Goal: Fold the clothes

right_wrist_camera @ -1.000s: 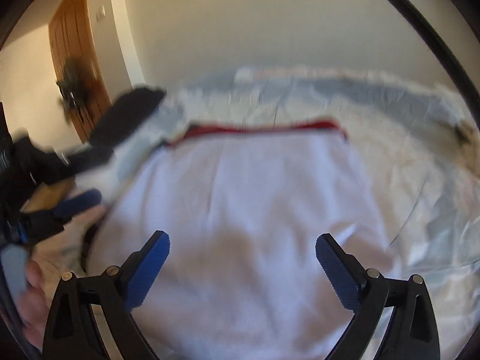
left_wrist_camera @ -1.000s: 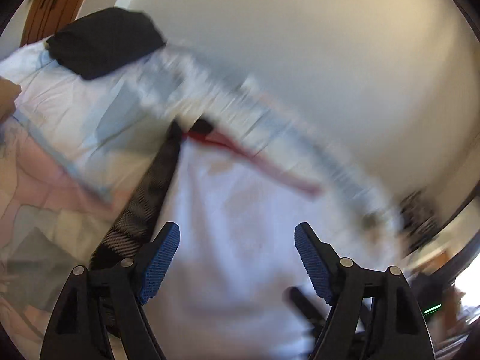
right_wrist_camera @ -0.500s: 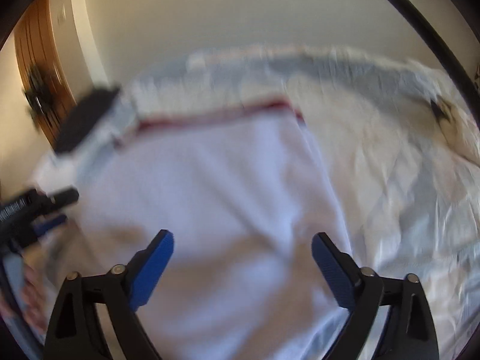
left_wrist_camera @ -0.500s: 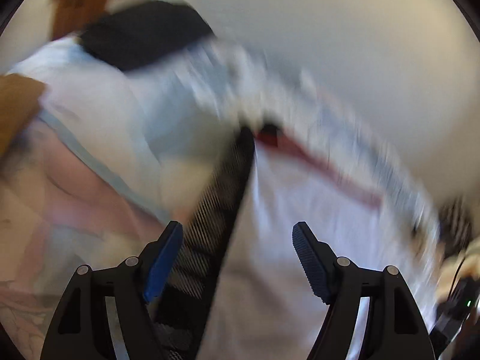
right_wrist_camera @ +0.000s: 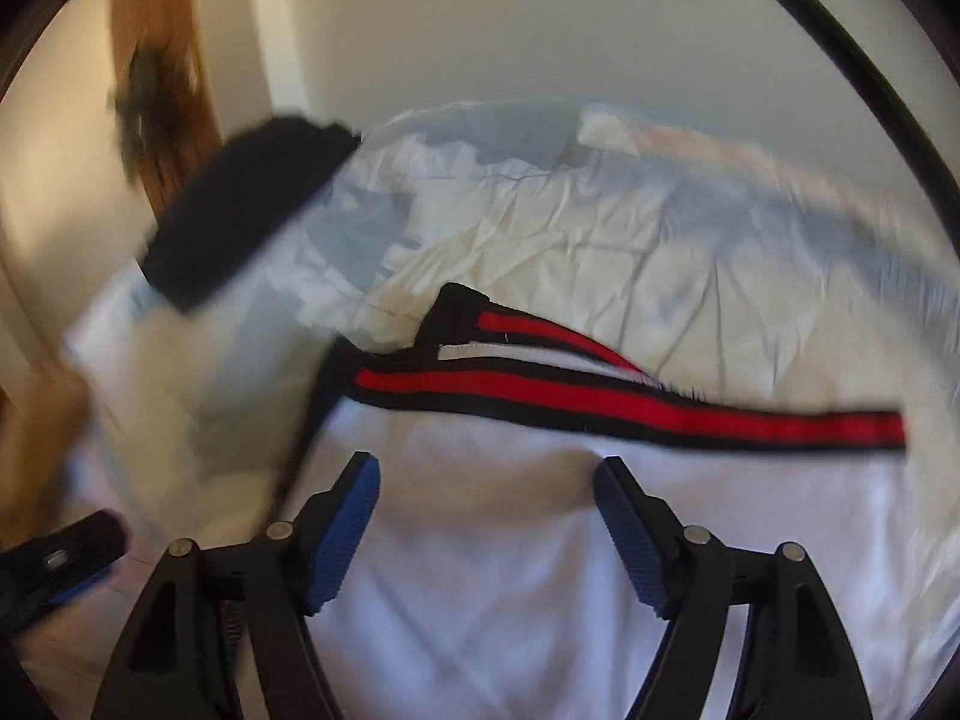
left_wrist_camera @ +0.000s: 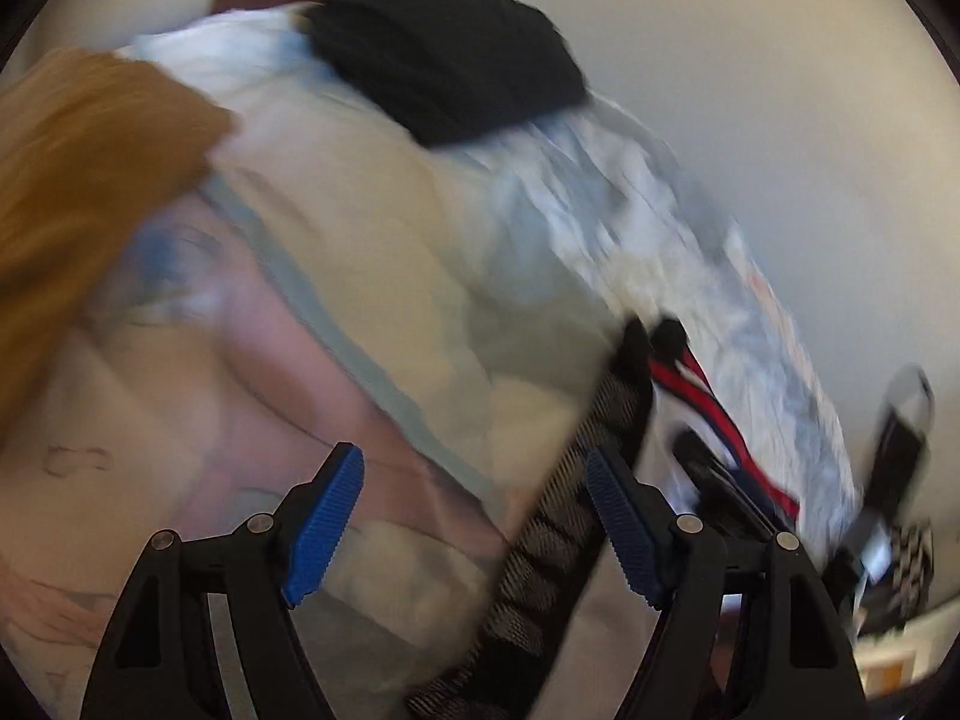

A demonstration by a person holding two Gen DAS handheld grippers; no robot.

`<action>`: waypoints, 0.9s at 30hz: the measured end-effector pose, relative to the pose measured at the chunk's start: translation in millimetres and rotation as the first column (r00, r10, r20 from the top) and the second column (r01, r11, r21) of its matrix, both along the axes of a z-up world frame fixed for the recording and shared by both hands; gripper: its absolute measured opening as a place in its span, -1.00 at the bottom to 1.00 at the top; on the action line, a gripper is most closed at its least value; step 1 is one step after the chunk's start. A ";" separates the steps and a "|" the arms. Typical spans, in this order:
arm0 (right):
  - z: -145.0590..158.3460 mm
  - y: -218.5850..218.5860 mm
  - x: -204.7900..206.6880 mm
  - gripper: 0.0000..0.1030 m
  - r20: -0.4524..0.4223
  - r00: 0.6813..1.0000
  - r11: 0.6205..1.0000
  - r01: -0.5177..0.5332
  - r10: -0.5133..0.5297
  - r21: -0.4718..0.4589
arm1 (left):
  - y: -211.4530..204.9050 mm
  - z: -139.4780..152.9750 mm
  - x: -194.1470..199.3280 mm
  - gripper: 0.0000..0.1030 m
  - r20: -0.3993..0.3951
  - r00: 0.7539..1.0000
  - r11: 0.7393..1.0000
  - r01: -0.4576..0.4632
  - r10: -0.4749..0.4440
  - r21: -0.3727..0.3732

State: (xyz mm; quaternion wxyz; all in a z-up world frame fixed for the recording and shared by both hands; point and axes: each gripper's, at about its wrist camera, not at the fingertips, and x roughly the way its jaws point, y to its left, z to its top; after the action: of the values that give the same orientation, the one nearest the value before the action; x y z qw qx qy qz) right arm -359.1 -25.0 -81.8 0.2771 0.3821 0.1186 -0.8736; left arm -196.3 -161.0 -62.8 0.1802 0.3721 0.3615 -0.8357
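A white garment (right_wrist_camera: 540,588) with a red-and-black striped band (right_wrist_camera: 630,414) lies flat on the bed. My right gripper (right_wrist_camera: 486,480) hovers over its white cloth just below the band; its jaws are closing and the pads press on nothing. In the left wrist view the same garment shows at the lower right, with its black-and-white patterned side strip (left_wrist_camera: 558,540) and a bit of the striped band (left_wrist_camera: 714,414). My left gripper (left_wrist_camera: 474,480) stands open above the bedding beside that strip, holding nothing.
A black folded garment (right_wrist_camera: 240,210) sits on the bed near the far left corner, also visible as the black garment (left_wrist_camera: 450,54). Crumpled pale bedding (right_wrist_camera: 660,240) covers the bed. A wooden door (right_wrist_camera: 162,48) and a cream wall stand behind. The other gripper's body (right_wrist_camera: 54,564) is at left.
Both views have swung. The right gripper has come closer to the striped band and its jaws have narrowed. The left gripper has slid left off the white garment to beside its patterned strip.
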 end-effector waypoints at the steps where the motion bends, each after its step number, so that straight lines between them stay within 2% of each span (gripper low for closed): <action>1: -2.7 -2.2 -5.0 0.55 -0.006 1.000 1.000 0.010 -0.010 0.028 | 6.0 -0.8 -3.5 0.50 0.008 1.000 1.000 0.030 -0.030 0.002; 5: -2.5 15.9 -31.5 0.53 0.029 0.991 0.990 0.135 -0.134 -0.030 | 19.2 -6.3 -12.5 0.50 0.035 0.996 0.996 0.085 -0.085 0.012; 7: -7.4 16.6 -43.8 0.58 0.056 0.986 0.987 0.159 -0.158 -0.014 | 19.0 -10.1 -11.7 0.50 0.048 0.996 0.997 0.080 -0.081 0.023; 9: -5.5 12.1 -48.0 0.59 0.054 0.989 0.991 0.135 -0.136 0.017 | 11.9 -9.0 -6.4 0.50 0.035 0.999 0.999 0.040 -0.041 0.035; 10: 1.4 14.9 -45.9 0.54 0.052 0.991 0.992 0.127 -0.125 -0.022 | 7.8 -5.9 -3.6 0.50 0.020 1.000 0.999 0.020 -0.020 0.033; 11: 11.3 21.5 -40.6 0.52 0.053 0.992 0.988 0.116 -0.111 -0.104 | 3.9 -1.1 0.0 0.50 0.005 1.000 1.000 -0.004 0.004 0.023; 12: 20.1 27.3 -34.5 0.55 0.053 0.994 0.980 0.102 -0.094 -0.169 | 0.4 3.3 3.2 0.50 -0.010 1.000 1.000 -0.025 0.026 0.012; 13: 28.5 32.2 -28.5 0.70 0.053 0.996 0.972 0.088 -0.078 -0.219 | -2.4 6.8 5.0 0.50 -0.023 0.999 0.999 -0.042 0.042 0.000; 14: 31.7 32.3 -24.8 0.74 0.057 0.997 0.969 0.070 -0.058 -0.237 | -5.1 10.1 7.0 0.50 -0.034 0.998 0.998 -0.060 0.060 -0.010; 15: 30.5 27.3 -21.7 0.72 0.070 0.997 0.971 0.038 -0.022 -0.235 | -8.0 12.4 8.8 0.50 -0.044 0.996 0.997 -0.077 0.076 -0.015; 17: 26.5 14.6 -12.0 0.47 0.083 0.992 0.959 -0.071 0.097 -0.275 | -13.7 15.5 13.3 0.50 -0.067 0.992 0.994 -0.105 0.103 -0.012; 19: 21.1 -2.2 -5.1 0.46 0.079 0.983 0.958 -0.141 0.165 -0.249 | -16.7 15.9 15.2 0.50 -0.073 0.990 0.993 -0.120 0.119 -0.011; 22: -2.1 -29.0 -16.8 0.37 0.149 0.977 0.985 -0.135 0.150 -0.110 | -18.6 11.9 12.7 0.50 -0.058 0.991 0.993 -0.121 0.120 -0.005; 24: -9.2 -34.3 -27.4 0.39 0.146 0.981 0.988 -0.115 0.129 -0.101 | -17.5 9.1 12.8 0.50 -0.047 0.993 0.994 -0.111 0.111 0.004; 27: -12.4 -43.2 -33.1 0.68 0.137 0.983 0.990 -0.111 0.122 -0.084 | -14.5 4.9 6.8 0.50 -0.030 0.996 0.996 -0.089 0.089 0.009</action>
State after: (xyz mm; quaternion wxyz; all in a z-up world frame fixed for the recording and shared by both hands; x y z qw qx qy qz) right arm -392.2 -68.2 -94.1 0.3498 0.4250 0.0873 -0.8303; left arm -189.5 -175.5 -57.9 0.2103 0.3436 0.3834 -0.8311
